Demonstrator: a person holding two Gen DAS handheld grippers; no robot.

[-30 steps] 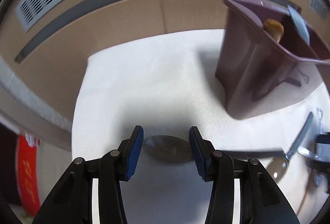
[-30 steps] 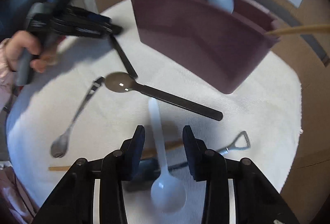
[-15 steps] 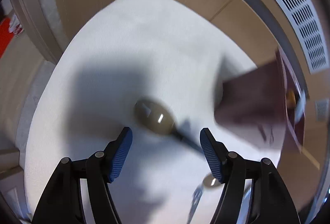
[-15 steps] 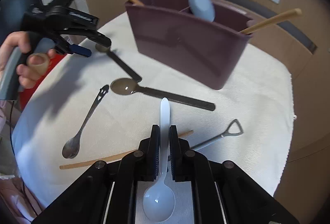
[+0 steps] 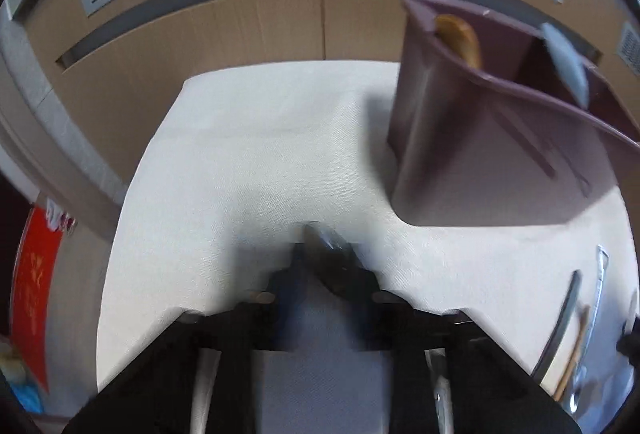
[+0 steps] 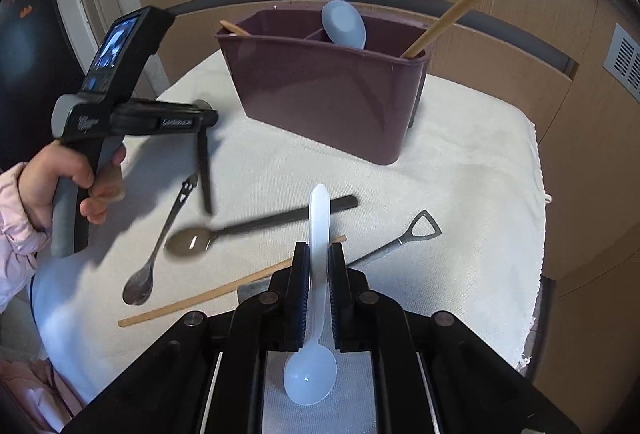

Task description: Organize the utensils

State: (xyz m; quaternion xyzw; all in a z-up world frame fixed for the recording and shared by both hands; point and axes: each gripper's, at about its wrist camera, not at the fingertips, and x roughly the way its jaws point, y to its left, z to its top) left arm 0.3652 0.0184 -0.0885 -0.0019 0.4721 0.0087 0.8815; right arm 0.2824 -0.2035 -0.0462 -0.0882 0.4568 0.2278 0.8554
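Observation:
In the left wrist view my left gripper (image 5: 324, 258) is blurred, its jaws closing tight on the bowl of a dark spoon (image 5: 326, 246). The right wrist view shows that left gripper (image 6: 202, 120) in a person's hand, the dark spoon's black handle (image 6: 204, 174) hanging down above the cloth. My right gripper (image 6: 319, 274) is shut on the handle of a white plastic spoon (image 6: 310, 374), bowl toward the camera. The maroon caddy (image 6: 332, 90) stands behind, holding a white spoon (image 6: 344, 24) and a chopstick (image 6: 440, 22).
On the white cloth (image 6: 460, 194) lie a second dark spoon (image 6: 188, 244), a metal spoon (image 6: 138, 286), a chopstick (image 6: 224, 290) and a shovel-handled utensil (image 6: 416, 230). The cloth's edge drops off at right. A vented wooden wall runs behind.
The left gripper opened wider, then shut on the dark spoon's bowl and raised it. The right gripper shut on the white spoon's handle and lifted it off the cloth.

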